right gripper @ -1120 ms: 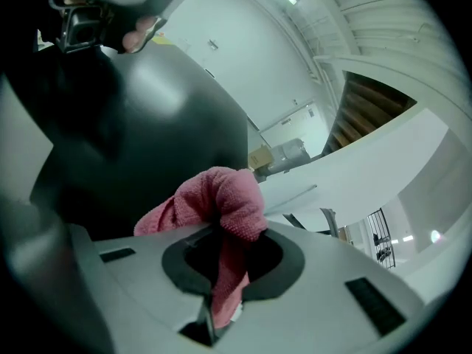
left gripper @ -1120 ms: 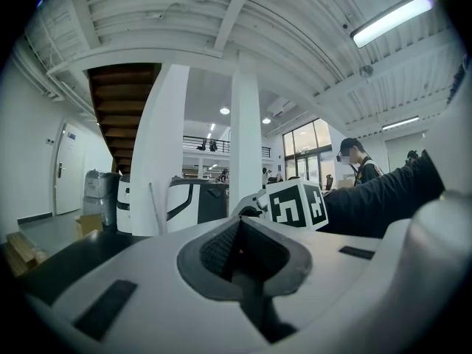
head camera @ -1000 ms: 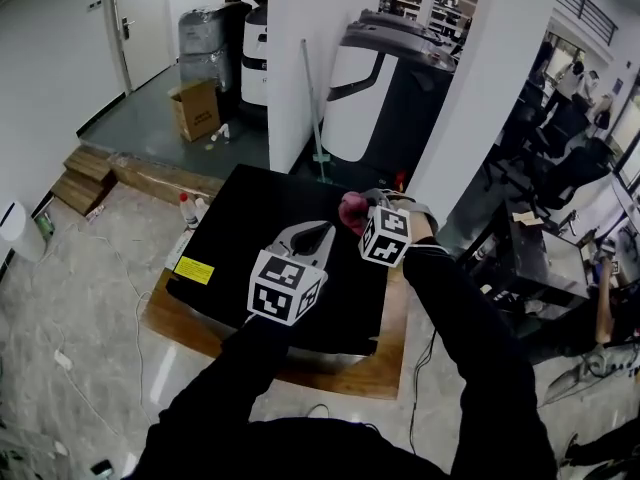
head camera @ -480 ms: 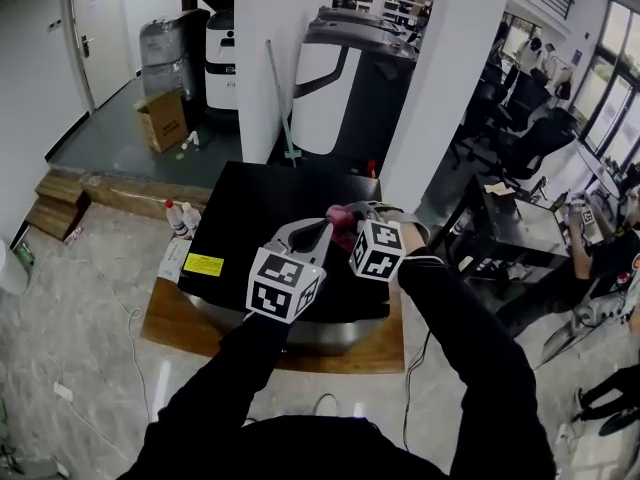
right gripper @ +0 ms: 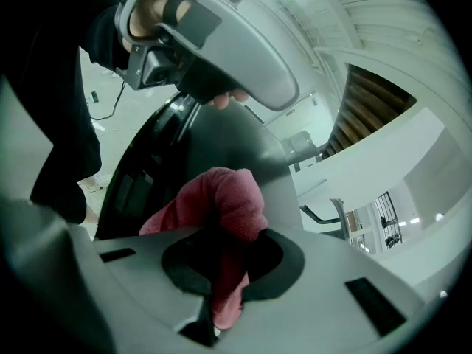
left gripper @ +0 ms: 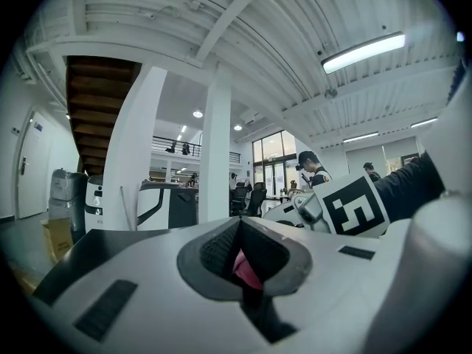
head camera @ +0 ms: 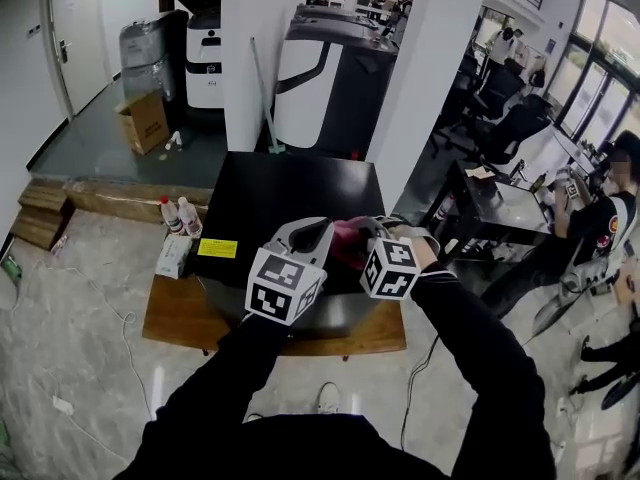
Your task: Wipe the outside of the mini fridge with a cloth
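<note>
Pinching one crumpled pink cloth [right gripper: 232, 198], left gripper [left gripper: 240, 255] and right gripper [right gripper: 225, 265], over black mini fridge [head camera: 270, 200].

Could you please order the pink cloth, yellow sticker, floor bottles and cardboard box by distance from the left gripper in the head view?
From the left gripper:
1. Pink cloth, at its jaws, on the right.
2. Yellow sticker, at the mini fridge top's left edge.
3. Bottles, on the floor left of the fridge.
4. Cardboard box, far back left.

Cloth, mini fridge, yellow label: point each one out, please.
cloth [right gripper: 234, 196], right gripper view, bunched pink top.
mini fridge [head camera: 290, 193], head view, bare black top.
yellow label [head camera: 217, 249], head view, its middle.
</note>
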{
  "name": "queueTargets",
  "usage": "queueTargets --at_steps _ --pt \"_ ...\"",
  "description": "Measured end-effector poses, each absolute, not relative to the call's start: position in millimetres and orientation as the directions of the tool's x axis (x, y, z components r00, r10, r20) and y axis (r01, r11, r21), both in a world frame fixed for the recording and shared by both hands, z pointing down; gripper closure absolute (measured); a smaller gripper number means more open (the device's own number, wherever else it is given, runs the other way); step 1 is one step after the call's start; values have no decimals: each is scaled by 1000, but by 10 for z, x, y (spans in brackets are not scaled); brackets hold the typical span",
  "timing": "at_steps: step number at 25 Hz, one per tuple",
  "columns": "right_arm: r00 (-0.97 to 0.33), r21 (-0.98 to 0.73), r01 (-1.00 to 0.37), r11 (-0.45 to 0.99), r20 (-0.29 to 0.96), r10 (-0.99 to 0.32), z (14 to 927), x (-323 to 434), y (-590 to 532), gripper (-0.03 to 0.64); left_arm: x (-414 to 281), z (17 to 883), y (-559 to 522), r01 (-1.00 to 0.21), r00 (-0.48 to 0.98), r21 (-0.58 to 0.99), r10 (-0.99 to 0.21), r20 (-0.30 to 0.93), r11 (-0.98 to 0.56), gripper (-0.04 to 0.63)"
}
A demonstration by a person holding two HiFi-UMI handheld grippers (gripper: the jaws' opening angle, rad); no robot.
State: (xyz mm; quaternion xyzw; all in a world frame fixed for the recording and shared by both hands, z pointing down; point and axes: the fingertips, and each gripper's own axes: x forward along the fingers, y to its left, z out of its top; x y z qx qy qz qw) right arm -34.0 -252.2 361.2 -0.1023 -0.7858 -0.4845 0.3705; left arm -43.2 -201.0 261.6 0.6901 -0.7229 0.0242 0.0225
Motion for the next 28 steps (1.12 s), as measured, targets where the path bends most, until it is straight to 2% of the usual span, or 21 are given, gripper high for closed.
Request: queueTargets --at_steps 4,8,12,16,21,25,28 --pt "-693 670 513 536 692 -202 3603 -142 -2311 575 -371 2615 -1796 -998 -25 -58 -998 57 21 591" --pt "-689 650 489 581 697 -200 3595 -19 -2064 575 -344 2580 -1542 -999 5 -50 -999 37 -7 591" --pt "-725 703 411 580 638 -260 3489 21 -2020 574 -289 2512 -1366 -999 33 -33 -999 16 -33 591" --pt "-861 735 215 644 454 -231 2930 53 -1819 571 -280 2260 -1085 -999 17 -50 -999 -29 -15 589" --pt "-976 563 38 826 198 -90 2400 455 -1221 568 -11 1988 -546 -993 -11 -119 -994 -107 24 591" --pt "-1000 309 12 951 11 9 2317 762 -825 568 260 2052 -162 -998 -7 -63 -989 -145 16 591" --pt "-995 156 62 986 -67 73 2455 941 -491 568 514 2308 138 -1000 -12 -20 -991 -130 15 589"
